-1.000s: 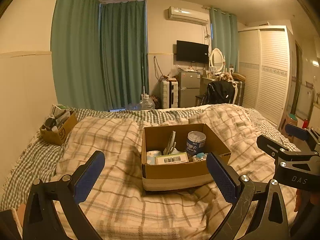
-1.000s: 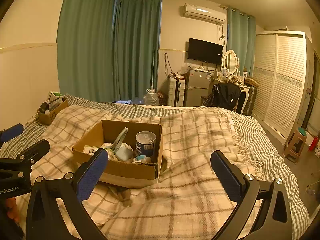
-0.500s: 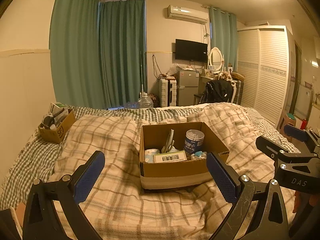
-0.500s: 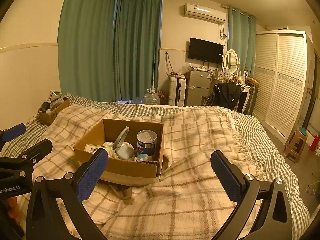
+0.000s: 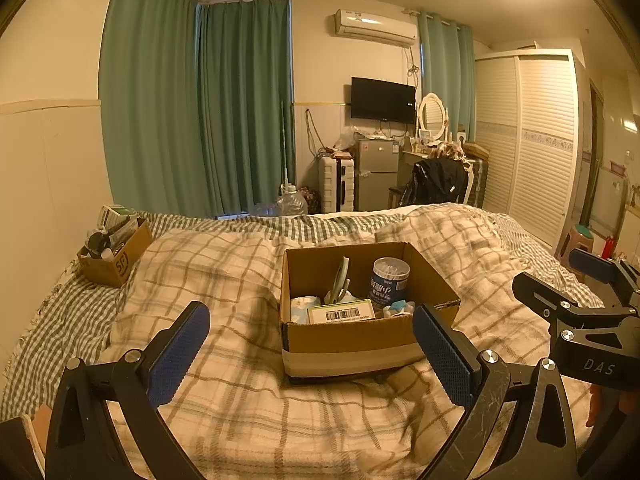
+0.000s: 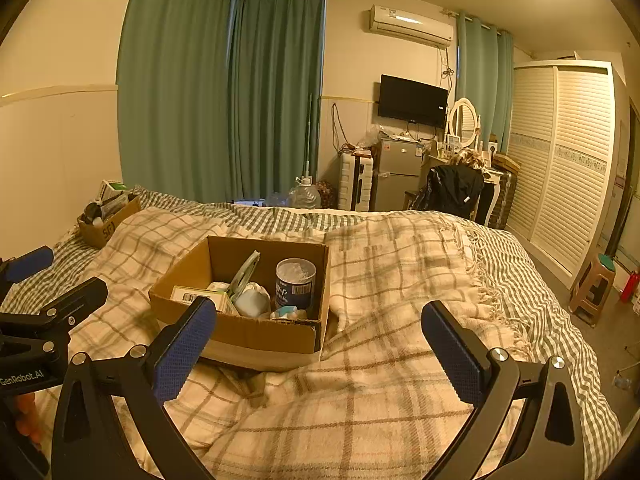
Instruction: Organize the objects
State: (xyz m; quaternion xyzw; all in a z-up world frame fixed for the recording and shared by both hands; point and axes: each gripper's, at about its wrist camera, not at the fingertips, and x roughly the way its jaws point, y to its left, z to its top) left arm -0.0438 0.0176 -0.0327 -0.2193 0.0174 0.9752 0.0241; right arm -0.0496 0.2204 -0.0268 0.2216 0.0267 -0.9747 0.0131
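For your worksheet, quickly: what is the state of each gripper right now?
Left gripper: open, holding nothing, above the plaid blanket.
Right gripper: open, holding nothing, near the cardboard box.

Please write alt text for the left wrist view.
An open cardboard box of small items, including a blue canister, sits on a plaid blanket between the open left gripper fingers. The right gripper shows at right.
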